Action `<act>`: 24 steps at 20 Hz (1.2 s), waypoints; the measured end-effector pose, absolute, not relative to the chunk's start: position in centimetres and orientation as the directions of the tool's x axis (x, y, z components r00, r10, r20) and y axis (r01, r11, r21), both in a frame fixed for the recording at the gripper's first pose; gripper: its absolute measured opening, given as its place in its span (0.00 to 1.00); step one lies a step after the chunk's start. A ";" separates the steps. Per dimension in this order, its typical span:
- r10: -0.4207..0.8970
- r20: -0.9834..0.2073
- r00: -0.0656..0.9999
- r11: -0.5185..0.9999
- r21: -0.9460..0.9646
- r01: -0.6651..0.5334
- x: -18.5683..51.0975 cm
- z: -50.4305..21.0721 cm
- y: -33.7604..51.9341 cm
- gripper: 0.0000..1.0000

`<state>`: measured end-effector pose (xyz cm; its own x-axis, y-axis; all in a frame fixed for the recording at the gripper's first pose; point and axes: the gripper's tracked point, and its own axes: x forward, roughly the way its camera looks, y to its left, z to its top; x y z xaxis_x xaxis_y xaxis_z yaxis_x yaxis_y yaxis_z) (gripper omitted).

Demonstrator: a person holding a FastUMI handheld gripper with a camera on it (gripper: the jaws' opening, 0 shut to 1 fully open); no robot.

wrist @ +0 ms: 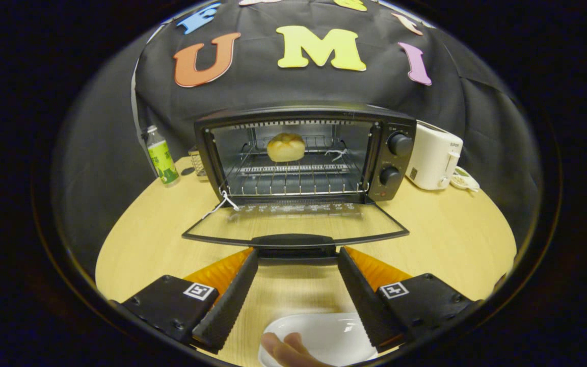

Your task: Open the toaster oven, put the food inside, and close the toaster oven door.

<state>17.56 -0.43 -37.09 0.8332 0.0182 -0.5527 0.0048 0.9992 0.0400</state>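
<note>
The fingers of the gripper were spread wide at the lowered door of the toaster oven; a bun was seen on its rack.

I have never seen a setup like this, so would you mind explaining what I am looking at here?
This is a wide-angle camera mounted on a hand-held gripper, looking forward along its two fingers. The fingers stand open and hold nothing, their tips right at the handle of the toaster oven door, which lies folded down. Inside the toaster oven, a bun sits on the rack. On the wooden table stand a bottle to the oven's left and a white appliance to its right. Beneath the fingers are a white dish and a person's hand.
</note>
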 end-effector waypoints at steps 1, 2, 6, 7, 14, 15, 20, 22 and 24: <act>0.019 -0.551 0.834 0.999 0.051 0.011 17.6 -36.8 -0.4 1.00; 0.019 -0.545 0.838 0.998 0.056 0.013 17.7 -36.3 -0.4 1.00; 0.017 -0.464 0.886 1.000 0.021 -0.008 18.9 -33.6 -0.4 1.00; 0.013 -0.457 0.889 1.000 0.010 -0.009 19.3 -33.4 -0.4 1.00; 0.040 -0.530 0.847 0.996 0.092 0.010 18.8 -35.5 -0.1 1.00; 0.034 -0.543 0.839 0.996 0.084 0.014 18.5 -35.8 -0.3 1.00; 0.031 -0.624 0.781 0.997 0.073 0.020 16.3 -38.0 -0.2 1.00; 0.035 -0.661 0.750 0.998 0.069 0.014 15.5 -39.1 0.0 1.00; 0.036 -0.685 0.728 0.997 0.069 0.016 15.3 -39.9 0.2 1.00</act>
<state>15.29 0.16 -39.89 0.7279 0.0361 -0.6848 0.0160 0.9975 0.0695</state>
